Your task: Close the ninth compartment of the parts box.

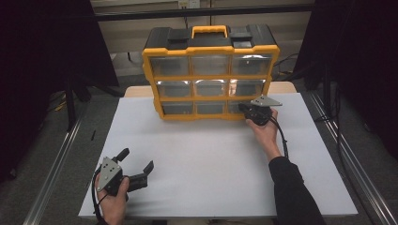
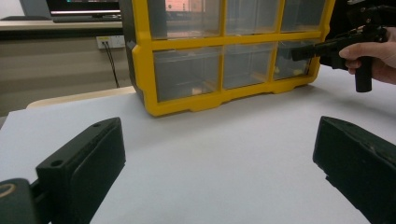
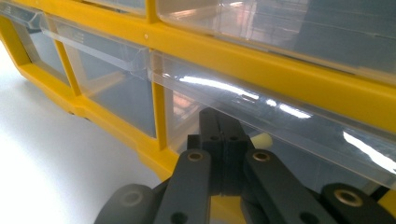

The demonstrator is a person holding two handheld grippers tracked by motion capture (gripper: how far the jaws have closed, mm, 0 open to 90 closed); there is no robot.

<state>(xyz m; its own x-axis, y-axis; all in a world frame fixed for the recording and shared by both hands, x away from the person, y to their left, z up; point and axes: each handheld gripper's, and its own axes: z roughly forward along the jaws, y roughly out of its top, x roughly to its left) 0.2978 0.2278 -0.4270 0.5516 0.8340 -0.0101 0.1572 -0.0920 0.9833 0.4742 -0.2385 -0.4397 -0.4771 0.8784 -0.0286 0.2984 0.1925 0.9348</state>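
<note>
Your right claw, clenched with nothing held, points at the bottom-right drawer of the organizer; the left claw rests released, well apart.

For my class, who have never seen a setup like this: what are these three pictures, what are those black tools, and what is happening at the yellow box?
A person holds a hand tool with two black jaws in each hand. One camera looks down from above; one rides on each tool. A yellow drawer cabinet with clear drawers stands on the white table. The left gripper rests on the table, jaws wide open, holding nothing. The right gripper has its jaws shut, tips at the bottom-right drawer. Whether they pinch its lip cannot be told.
</note>
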